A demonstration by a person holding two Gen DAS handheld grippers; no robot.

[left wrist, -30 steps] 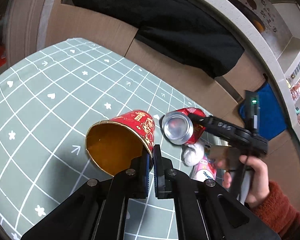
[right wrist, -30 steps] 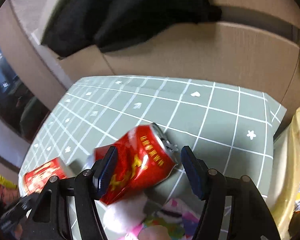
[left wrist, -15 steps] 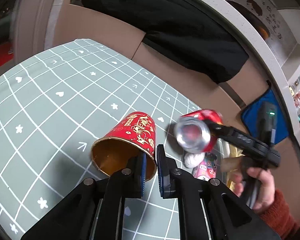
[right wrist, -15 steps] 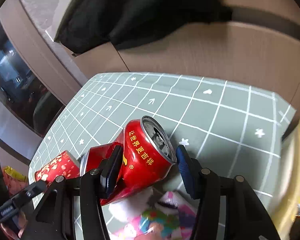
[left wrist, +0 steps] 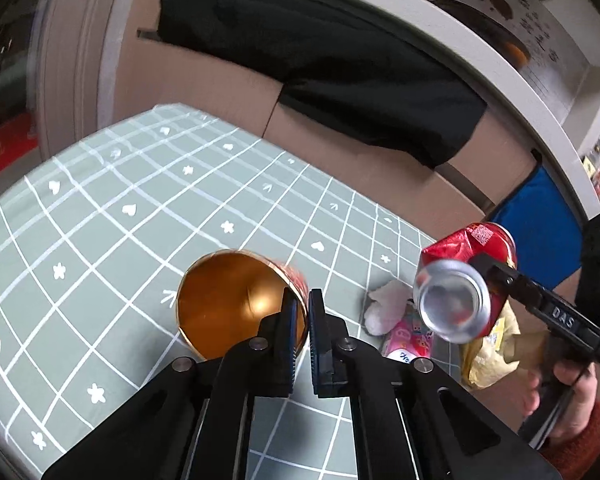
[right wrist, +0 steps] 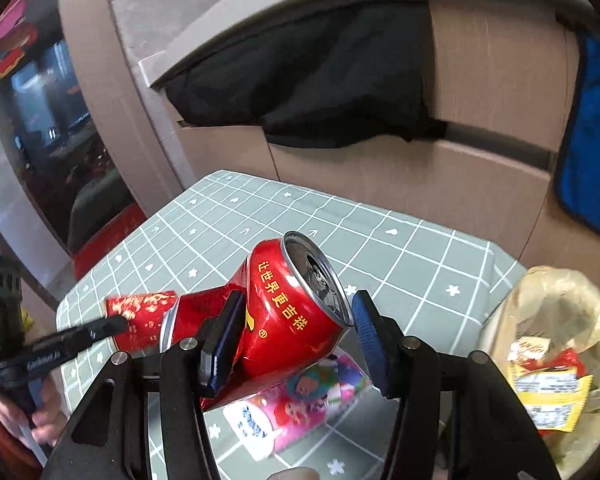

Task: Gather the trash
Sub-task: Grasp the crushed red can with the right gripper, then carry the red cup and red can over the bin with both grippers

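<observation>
With the right gripper fingers clamping the dented can and the left gripper fingers pinching the paper cup rim, either could slip before the bin.

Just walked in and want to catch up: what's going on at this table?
A person is clearing trash with two handheld grippers. The right gripper holds a dented red can lifted off the table; the left gripper pinches the rim of a red paper cup. A lined bin waits nearby.
</observation>
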